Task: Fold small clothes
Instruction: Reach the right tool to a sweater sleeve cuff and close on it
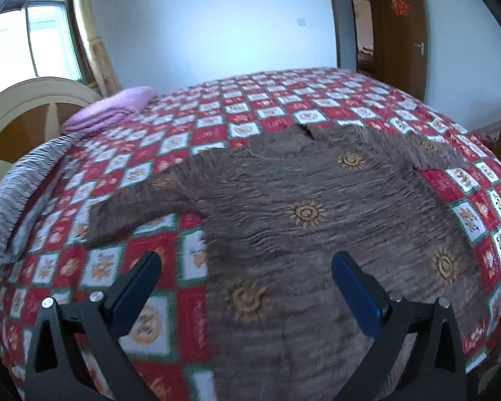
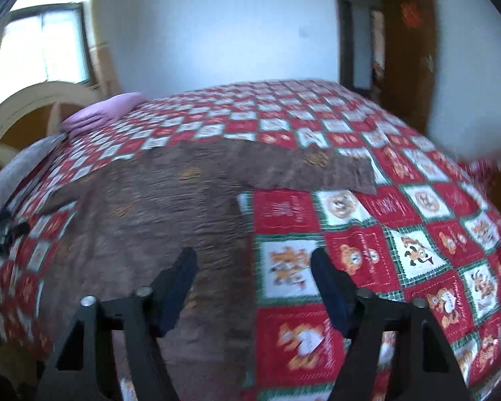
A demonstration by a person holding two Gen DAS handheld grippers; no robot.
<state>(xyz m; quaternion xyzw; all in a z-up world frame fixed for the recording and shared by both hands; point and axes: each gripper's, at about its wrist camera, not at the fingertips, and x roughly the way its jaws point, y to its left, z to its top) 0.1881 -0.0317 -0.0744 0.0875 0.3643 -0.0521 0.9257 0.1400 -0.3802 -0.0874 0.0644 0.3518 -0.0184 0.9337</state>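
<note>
A brown top (image 1: pixel 300 214) with orange sun motifs lies spread flat on the checked red and white quilt (image 1: pixel 217 113), both sleeves stretched out sideways. The left gripper (image 1: pixel 245 264) hangs above its near left edge, jaws wide apart and empty. The right gripper (image 2: pixel 254 260) hangs over its near right edge, jaws likewise parted. A folded purple blanket (image 1: pixel 110 110) rests far left by the headboard (image 1: pixel 26 100).

Unreadable red paper character on brown door (image 1: pixel 400 4).

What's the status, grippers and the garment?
Left gripper open, empty, above the left side seam. Right gripper open, empty, above the right seam. Brown top flat on quilt, unfolded. Nothing in the way.
</note>
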